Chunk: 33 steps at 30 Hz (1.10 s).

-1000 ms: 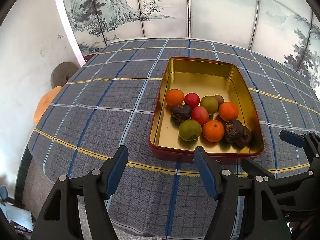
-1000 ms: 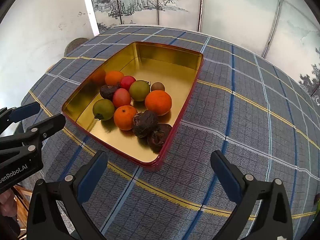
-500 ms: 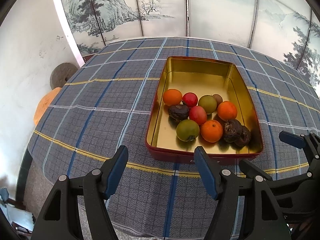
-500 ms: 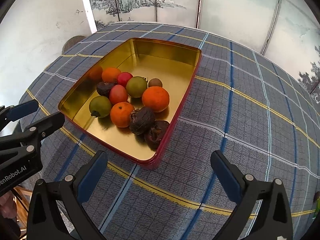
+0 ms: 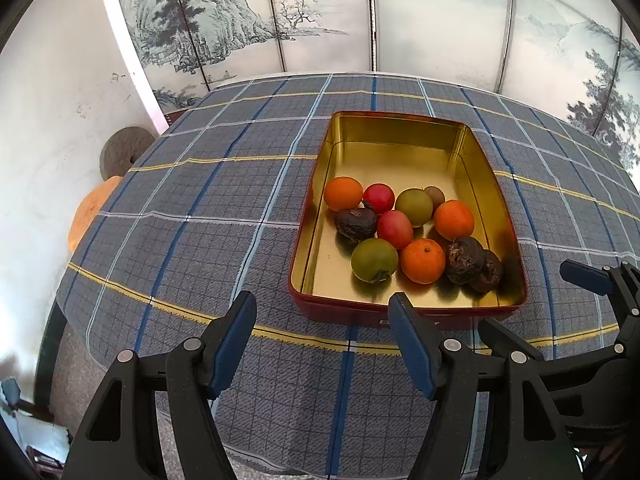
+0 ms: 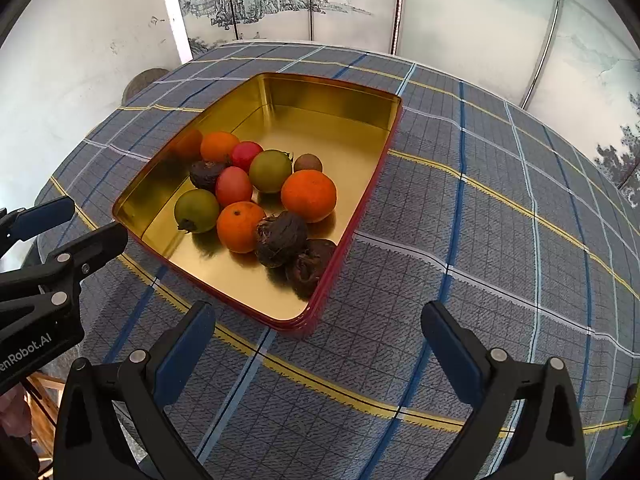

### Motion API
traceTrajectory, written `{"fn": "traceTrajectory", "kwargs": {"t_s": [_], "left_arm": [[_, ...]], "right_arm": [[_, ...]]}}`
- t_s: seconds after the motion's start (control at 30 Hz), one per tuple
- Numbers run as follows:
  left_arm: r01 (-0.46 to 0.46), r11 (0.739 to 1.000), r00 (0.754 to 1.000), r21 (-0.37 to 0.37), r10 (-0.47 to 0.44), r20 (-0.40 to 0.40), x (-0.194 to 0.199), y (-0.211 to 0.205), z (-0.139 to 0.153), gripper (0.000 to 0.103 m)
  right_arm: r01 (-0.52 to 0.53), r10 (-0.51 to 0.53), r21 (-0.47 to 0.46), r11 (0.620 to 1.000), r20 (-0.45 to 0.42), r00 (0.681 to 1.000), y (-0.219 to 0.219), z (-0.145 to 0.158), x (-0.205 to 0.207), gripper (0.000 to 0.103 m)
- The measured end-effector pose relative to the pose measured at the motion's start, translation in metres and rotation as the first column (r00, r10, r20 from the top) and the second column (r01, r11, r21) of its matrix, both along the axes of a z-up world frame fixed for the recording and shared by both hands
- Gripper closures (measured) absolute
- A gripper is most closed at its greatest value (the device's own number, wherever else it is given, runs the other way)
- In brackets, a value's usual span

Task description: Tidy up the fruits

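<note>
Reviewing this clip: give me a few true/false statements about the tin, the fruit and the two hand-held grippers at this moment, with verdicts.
1. All the fruit lies inside the gold-lined tin. True.
2. The left hand-held gripper is shut on an orange. False: its jaws stand apart over the checked tablecloth, with nothing between them.
3. There are three orange fruits in the tin. True: a far-left one, a right one and a near one.
4. The right hand-held gripper holds a green fruit. False: it is open and empty; both green fruits lie in the tin.
5. The tin is full to its far end. False: the far half is bare.
</note>
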<state>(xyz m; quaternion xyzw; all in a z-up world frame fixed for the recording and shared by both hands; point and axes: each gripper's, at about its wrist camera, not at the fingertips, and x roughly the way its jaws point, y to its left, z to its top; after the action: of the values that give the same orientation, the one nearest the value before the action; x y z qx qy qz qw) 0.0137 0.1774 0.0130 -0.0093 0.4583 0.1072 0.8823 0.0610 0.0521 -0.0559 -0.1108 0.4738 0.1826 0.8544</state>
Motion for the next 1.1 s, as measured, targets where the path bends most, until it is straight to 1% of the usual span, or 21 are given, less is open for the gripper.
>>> {"fn": "traceTrajectory", "kwargs": {"t_s": [0.8,1.1], "left_arm": [[0.007,1.000,1.000,0.004,-0.007,-0.001,-0.0012,0.0008,-0.0009,0.034],[0.008,0.999,1.000,0.036,-0.009,0.017,-0.0025,-0.0014,0.0021,0.034]], "right_arm": [[0.003,-0.003,-0.005,1.000,-0.015,1.000,0.0012,-0.0039,-0.0006,0.001],[0.003,-0.003,-0.006,1.000,-0.021,1.000,0.0015,-0.0049,-0.0014,0.001]]}}
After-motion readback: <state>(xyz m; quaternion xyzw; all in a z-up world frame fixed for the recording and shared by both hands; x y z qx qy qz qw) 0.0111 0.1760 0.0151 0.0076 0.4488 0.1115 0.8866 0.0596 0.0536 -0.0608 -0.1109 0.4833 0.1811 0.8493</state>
